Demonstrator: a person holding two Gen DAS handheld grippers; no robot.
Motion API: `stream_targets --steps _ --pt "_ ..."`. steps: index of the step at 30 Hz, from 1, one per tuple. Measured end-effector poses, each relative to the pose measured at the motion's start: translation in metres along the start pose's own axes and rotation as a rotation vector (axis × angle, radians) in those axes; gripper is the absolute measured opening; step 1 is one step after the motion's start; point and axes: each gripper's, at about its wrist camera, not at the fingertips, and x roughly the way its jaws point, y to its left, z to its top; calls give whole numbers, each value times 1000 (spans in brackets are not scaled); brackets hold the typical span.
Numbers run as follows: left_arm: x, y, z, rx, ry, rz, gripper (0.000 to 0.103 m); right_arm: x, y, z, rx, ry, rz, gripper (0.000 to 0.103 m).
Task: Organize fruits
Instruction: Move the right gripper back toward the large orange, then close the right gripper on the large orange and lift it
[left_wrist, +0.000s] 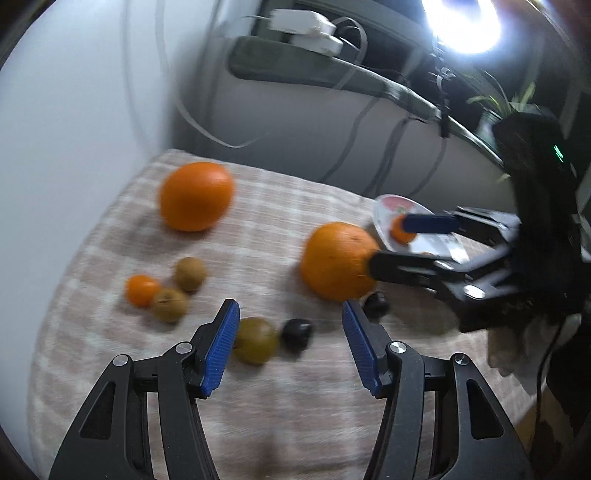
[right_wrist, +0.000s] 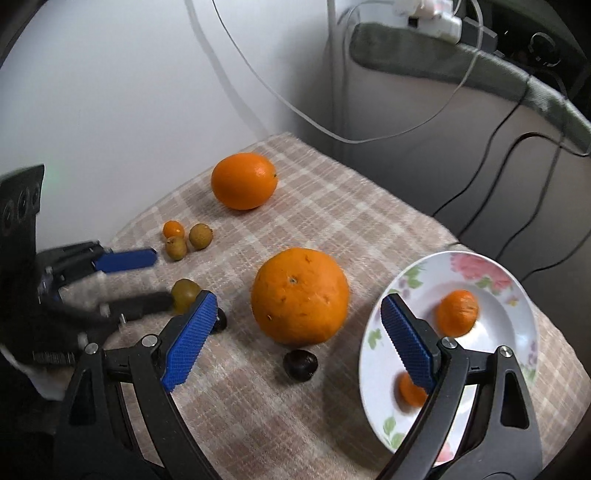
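Fruit lies on a checked cloth (right_wrist: 332, 221). Two big oranges: a near one (right_wrist: 300, 296) (left_wrist: 338, 260) and a far one (right_wrist: 243, 181) (left_wrist: 197, 196). A small tangerine (right_wrist: 173, 229) (left_wrist: 142, 290) touches two brown longans (right_wrist: 176, 247) (right_wrist: 200, 236). A greenish fruit (left_wrist: 255, 340) (right_wrist: 184, 294) and two dark chestnuts (left_wrist: 296, 334) (right_wrist: 300, 364) lie near. A flowered plate (right_wrist: 517, 332) (left_wrist: 384, 218) holds two tangerines (right_wrist: 457, 313) (right_wrist: 410, 389). My left gripper (left_wrist: 290, 347) is open over the greenish fruit. My right gripper (right_wrist: 295, 339) is open and empty, by the near orange.
A white wall (right_wrist: 110, 92) stands left of the table. Cables (right_wrist: 480, 184) hang behind it, with power adapters (left_wrist: 306, 27) on a grey ledge. A plant (left_wrist: 502, 99) stands at far right. The table edge curves near the plate.
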Motion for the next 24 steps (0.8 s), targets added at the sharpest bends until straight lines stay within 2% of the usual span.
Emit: stream_targets --steps 5,15,24 --pt "16 -15 5 13 12 -43 57 14 -6 7 19 37 65 92" --pt "39 -21 14 0 45 -83 57 33 -3 11 -26 80 95 92" --pt "50 -23 14 -10 65 -88 57 45 -4 12 -56 124 88 90"
